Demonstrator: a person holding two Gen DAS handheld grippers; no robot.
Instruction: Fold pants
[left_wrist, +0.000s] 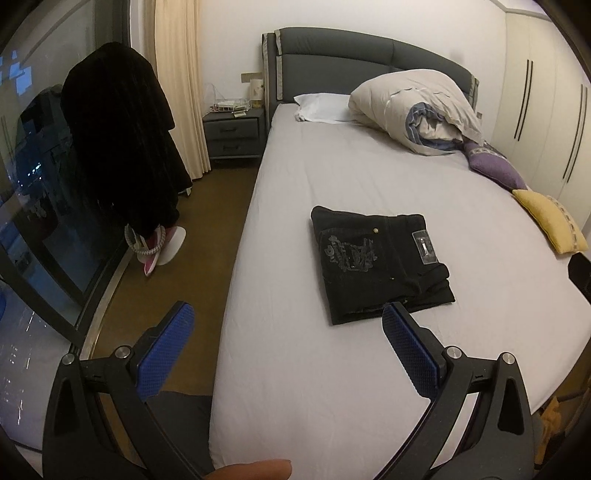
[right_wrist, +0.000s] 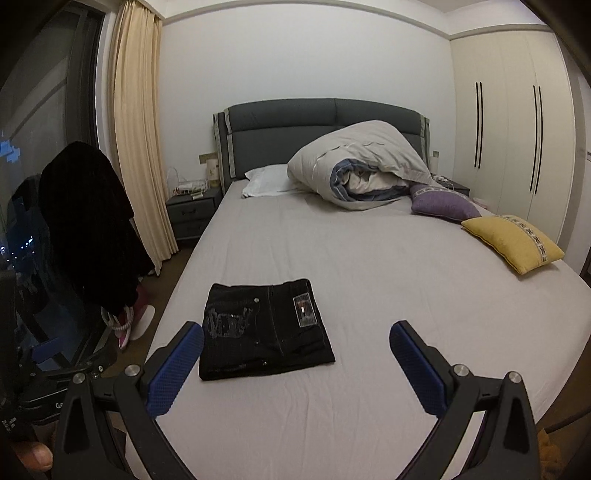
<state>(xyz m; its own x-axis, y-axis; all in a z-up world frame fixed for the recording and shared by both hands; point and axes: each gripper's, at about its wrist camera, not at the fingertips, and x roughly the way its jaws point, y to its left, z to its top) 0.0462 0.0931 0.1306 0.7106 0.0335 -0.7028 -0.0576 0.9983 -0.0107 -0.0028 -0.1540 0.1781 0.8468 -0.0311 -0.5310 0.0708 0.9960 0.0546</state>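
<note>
Folded pants (right_wrist: 264, 328) lie beyond the right tool (right_wrist: 297, 338) (spread wide, empty).

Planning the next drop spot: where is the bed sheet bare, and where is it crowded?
Bare: the sheet between the folded pants and the duvet, and the near strip between pants and foot edge. Also right of the pants, up to the yellow cushion. Crowded: the headboard end, with pillow, duvet and purple cushion.

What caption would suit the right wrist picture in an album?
Folded black pants lie on the grey bed, the open right claw hovering empty in front.
</note>
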